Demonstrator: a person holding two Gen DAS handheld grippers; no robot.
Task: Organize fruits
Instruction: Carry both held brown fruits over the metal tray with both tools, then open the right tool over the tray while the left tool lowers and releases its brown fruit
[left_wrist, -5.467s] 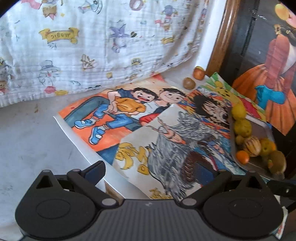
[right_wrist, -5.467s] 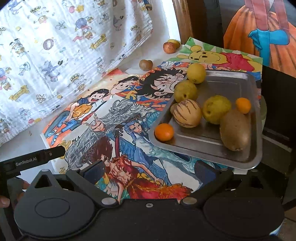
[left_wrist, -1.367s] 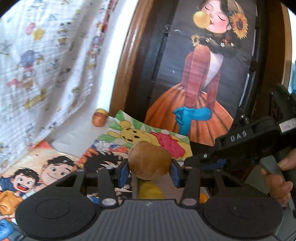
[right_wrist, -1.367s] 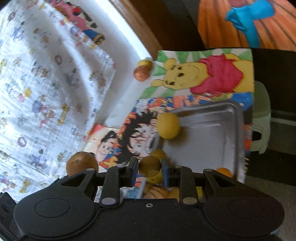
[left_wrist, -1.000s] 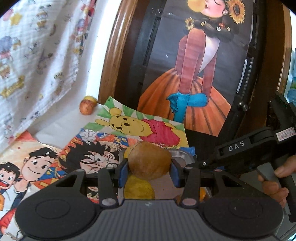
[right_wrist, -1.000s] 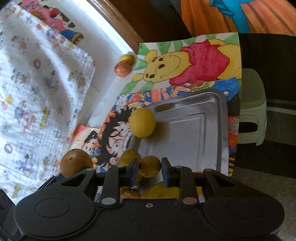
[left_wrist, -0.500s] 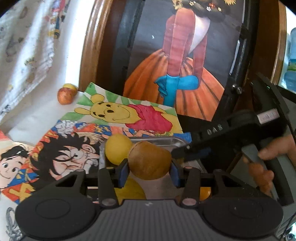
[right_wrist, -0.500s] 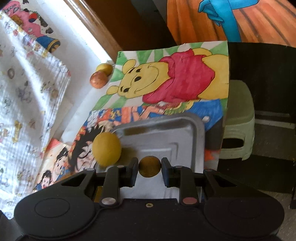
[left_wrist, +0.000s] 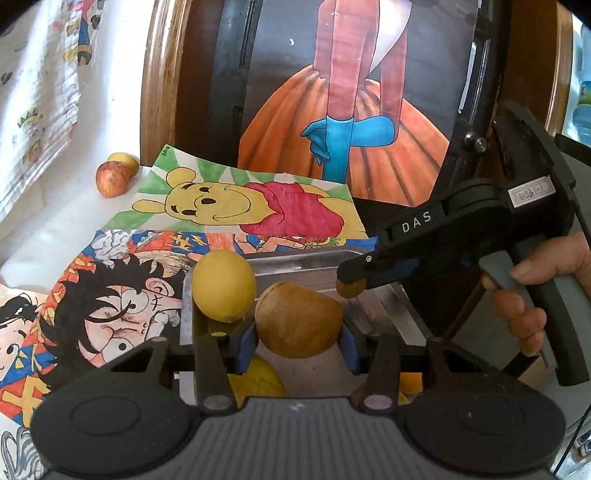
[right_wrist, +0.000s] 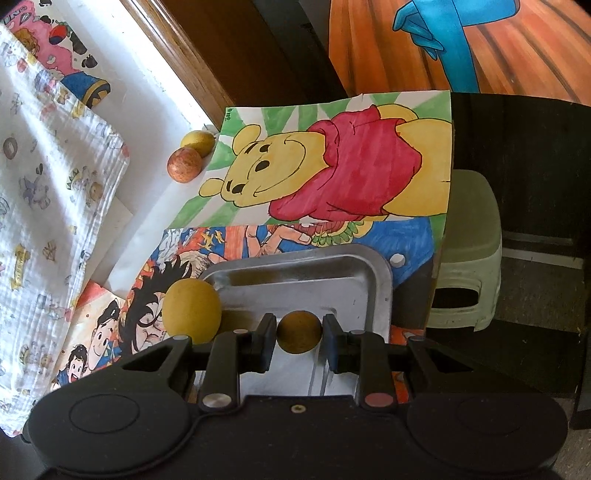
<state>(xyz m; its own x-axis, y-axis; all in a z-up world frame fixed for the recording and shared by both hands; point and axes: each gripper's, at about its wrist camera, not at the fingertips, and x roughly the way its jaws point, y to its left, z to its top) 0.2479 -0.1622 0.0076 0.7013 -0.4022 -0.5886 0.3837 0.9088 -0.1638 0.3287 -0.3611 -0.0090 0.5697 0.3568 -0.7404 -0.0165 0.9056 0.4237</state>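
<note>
My left gripper (left_wrist: 297, 345) is shut on a large brown egg-shaped fruit (left_wrist: 297, 325), held just above the near part of the steel tray (left_wrist: 295, 260). My right gripper (right_wrist: 299, 336) is shut on a small round brown fruit (right_wrist: 299, 332) over the tray's (right_wrist: 295, 266) far end. In the left wrist view it reaches in from the right (left_wrist: 351, 286), with a person's hand (left_wrist: 535, 295) on its handle. A yellow round fruit (left_wrist: 223, 290) sits in the tray's far left corner (right_wrist: 192, 310). Another yellow fruit (left_wrist: 258, 376) and an orange one (left_wrist: 410, 382) lie partly hidden under my left fingers.
A red apple (left_wrist: 110, 179) and a small yellow fruit (right_wrist: 197, 142) lie at the back by the wooden frame. Cartoon drawings (right_wrist: 332, 166) cover the surface under the tray. A green plastic stool (right_wrist: 465, 251) stands to the right, below the surface's edge.
Both grippers have come forward and down over the tray, each still holding its fruit. The tray and the yellow fruit now look larger and closer.
</note>
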